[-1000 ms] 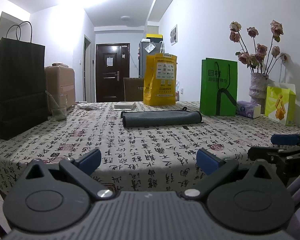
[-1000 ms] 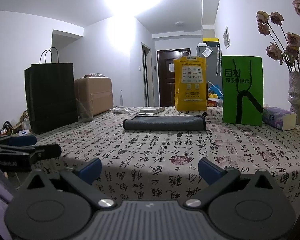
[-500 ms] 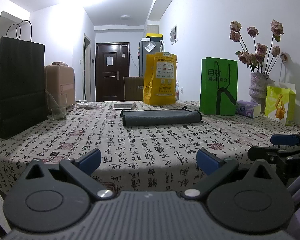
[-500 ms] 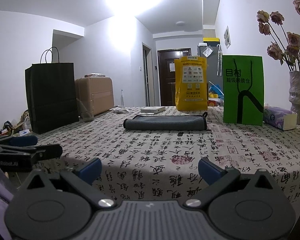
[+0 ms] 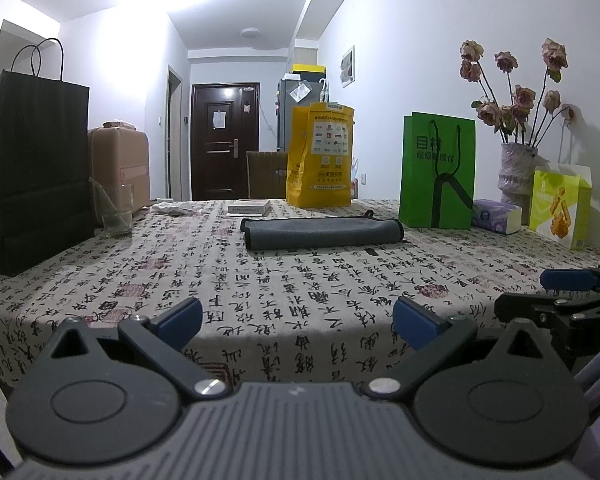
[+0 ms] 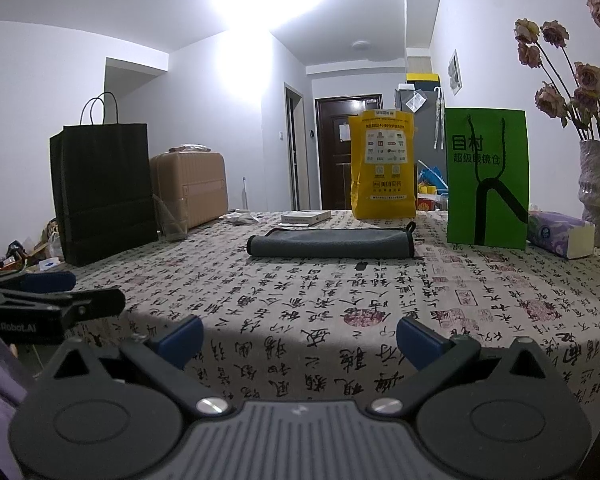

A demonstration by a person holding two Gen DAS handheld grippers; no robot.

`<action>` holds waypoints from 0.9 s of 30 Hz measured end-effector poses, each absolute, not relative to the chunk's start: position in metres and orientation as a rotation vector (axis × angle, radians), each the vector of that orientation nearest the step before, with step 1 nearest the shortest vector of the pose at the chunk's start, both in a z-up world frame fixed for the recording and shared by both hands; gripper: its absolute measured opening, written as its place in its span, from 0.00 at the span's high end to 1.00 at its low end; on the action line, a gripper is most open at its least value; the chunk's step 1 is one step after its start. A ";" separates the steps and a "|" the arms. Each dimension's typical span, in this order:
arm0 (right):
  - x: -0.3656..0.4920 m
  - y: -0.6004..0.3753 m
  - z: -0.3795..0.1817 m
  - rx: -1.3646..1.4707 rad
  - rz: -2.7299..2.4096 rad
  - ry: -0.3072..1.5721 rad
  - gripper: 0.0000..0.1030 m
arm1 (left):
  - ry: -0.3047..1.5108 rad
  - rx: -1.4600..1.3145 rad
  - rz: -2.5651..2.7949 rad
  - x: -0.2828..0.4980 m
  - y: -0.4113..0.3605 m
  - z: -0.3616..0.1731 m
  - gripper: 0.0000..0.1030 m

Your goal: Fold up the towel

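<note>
towel (image 5: 324,233) lay folded mid-table, untouched; barely drifted since a second back, left gripper (image 5: 298,322) and right gripper (image 6: 299,336) agape, empty.

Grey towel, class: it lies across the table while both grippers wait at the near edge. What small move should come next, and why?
Probably both grippers should advance over the tablecloth toward the grey towel. The left gripper and right gripper are open and empty at the near edge, while the towel lies flat well beyond their fingers, untouched.
</note>
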State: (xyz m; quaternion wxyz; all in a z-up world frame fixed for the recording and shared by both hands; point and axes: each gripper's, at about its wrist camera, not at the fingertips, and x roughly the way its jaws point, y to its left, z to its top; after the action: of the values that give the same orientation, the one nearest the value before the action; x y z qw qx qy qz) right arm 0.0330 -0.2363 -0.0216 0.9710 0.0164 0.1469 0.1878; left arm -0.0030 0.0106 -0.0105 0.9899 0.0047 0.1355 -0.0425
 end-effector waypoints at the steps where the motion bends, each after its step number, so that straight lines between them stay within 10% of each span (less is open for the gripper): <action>1: 0.033 -0.236 -0.022 0.033 0.379 0.297 0.00 | 0.272 0.009 -0.084 -0.003 0.011 -0.010 0.00; 27: 0.034 -0.236 -0.023 0.031 0.376 0.297 0.00 | 0.273 0.013 -0.077 -0.002 0.015 -0.008 0.00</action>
State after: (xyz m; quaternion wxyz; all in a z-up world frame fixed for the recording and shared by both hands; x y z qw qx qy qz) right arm 0.0342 -0.2362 -0.0229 0.9713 0.0155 0.1473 0.1863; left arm -0.0021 0.0145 -0.0078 0.9899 0.0067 0.1362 -0.0382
